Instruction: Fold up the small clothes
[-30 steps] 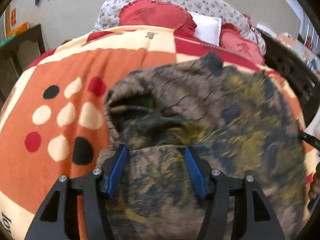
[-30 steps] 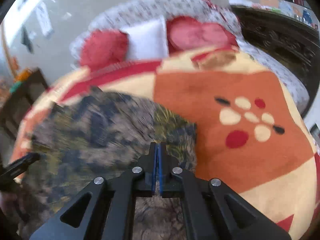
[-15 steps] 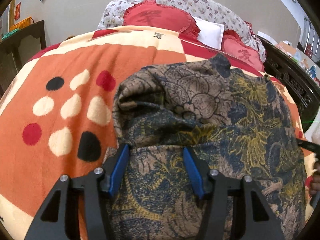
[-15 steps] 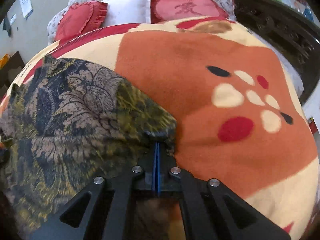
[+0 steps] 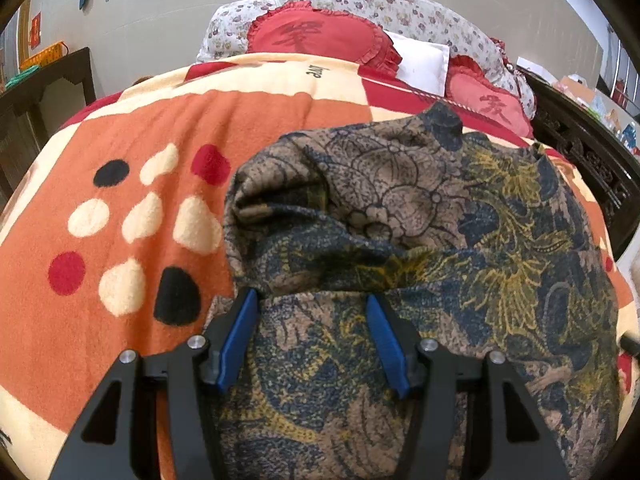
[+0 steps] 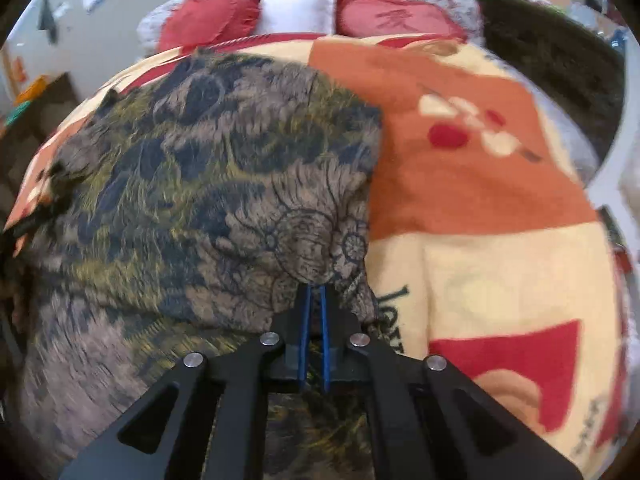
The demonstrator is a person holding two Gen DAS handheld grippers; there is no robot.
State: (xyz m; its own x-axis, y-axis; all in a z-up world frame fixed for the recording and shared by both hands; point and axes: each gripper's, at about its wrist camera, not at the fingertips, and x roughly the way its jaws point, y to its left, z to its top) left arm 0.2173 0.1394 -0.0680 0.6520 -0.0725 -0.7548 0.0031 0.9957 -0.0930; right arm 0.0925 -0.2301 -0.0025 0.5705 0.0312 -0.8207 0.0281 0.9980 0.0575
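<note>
Left wrist view: the left gripper stands half open, its blue pads astride a raised fold of the patterned garment, pressing on nothing. The garment lies on the orange blanket, right of its spots.

Right wrist view: the right gripper, jaws parting, has the garment's near right corner between narrow pads — let it go only once the edges line up. Only this view shows that corner; only the left shows the bunched left fold.

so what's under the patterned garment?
The patterned garment lies on an orange spotted blanket, which shows all around it. What the blanket looks like directly beneath is covered, as are any inner folded layers.
</note>
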